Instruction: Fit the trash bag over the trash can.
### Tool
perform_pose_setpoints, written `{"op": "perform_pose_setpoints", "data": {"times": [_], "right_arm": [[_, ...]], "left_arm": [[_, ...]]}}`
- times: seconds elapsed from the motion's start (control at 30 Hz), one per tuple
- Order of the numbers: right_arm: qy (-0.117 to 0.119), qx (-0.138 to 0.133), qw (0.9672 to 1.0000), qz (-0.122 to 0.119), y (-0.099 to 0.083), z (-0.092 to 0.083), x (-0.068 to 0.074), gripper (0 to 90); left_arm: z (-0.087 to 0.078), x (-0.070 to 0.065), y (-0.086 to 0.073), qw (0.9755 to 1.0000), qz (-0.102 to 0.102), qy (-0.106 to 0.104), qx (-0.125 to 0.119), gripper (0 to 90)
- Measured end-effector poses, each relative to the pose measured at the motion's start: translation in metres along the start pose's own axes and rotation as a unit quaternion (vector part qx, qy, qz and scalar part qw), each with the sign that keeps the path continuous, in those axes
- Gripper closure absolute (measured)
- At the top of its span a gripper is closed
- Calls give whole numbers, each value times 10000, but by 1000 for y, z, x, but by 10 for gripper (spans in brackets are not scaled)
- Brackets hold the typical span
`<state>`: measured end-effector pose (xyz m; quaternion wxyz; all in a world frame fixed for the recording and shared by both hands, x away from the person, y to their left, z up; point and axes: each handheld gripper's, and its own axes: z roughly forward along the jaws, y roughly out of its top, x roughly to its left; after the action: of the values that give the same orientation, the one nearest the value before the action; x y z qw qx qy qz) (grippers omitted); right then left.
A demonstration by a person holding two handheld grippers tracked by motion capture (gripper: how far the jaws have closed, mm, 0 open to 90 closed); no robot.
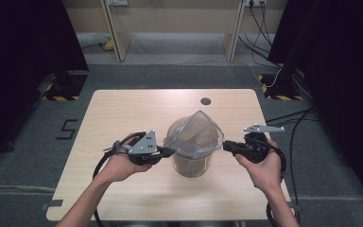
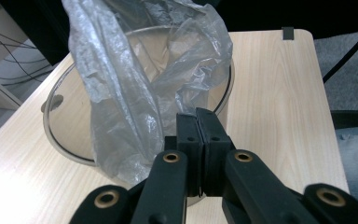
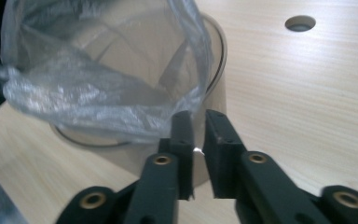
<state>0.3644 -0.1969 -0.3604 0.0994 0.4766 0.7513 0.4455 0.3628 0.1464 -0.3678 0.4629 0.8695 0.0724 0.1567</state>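
Our left tongs (image 2: pixel 198 140) pinch the bag (image 2: pixel 135 84) shut, right tongs (image 3: pixel 198 140) narrowly open at its hem — flimsy, slippery film, so we grip the rim.

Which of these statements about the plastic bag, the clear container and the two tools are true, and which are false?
1. The left tool has its jaws pressed together at the edge of the plastic bag. True.
2. The clear container lies on its side. False: it stands upright on the table, with its open mouth up.
3. The right tool has its jaws shut tight with no gap. False: a narrow gap shows between them, at the bag's edge.
4. The bag hangs partly inside the container. True.
5. The table has a round hole on its far side. True.
6. Both tools rest on the floor. False: each is held in a hand beside the container.
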Motion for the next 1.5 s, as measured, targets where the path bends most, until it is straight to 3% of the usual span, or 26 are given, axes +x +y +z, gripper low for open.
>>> {"op": "perform_pose_setpoints", "data": {"times": [0.13, 0.23, 0.33, 0.47, 0.73, 1.0, 1.07, 1.2, 1.33, 1.4, 1.5], "right_arm": [[-6, -369, 9993, 58, 7, -5, 3, 616], [-9, -358, 9993, 83, 11, -1, 3, 580], [-9, -144, 9997, 208, 10, 10, 0, 637], [184, -61, 9994, 295, 4, 12, -3, 893], [78, 332, 9994, 79, -6, 8, -1, 900], [-183, 389, 9991, 33, -11, 19, -7, 900], [-231, 393, 9990, -2, -10, 21, -7, 898], [-263, 300, 9992, -62, -10, 18, -5, 896], [-325, 314, 9989, -121, -10, 17, -3, 896], [-333, 329, 9988, -131, -11, 17, -3, 897], [-350, 307, 9989, -112, -11, 17, -3, 897]], "left_arm": [[1, -1, 1, 10000, 38, -43, 34, 880], [2, -2, -1, 10000, 33, -68, 50, 879], [2, -3, -3, 9999, 49, -122, 54, 879], [3, -6, -5, 9997, 84, -220, 104, 880], [4, -13, -12, 9985, 183, -415, 304, 884], [12, -5, -22, 9982, 17, -347, 495, 879], [11, -6, -22, 9982, -8, -286, 521, 842], [-2, -12, -18, 9996, -130, -208, 158, 693], [-20, -16, -13, 9989, -330, -103, -328, 620], [-29, -15, -13, 9969, -521, -4, -598, 609], [-38, -8, -15, 9889, -1047, 404, -975, 591]]}}
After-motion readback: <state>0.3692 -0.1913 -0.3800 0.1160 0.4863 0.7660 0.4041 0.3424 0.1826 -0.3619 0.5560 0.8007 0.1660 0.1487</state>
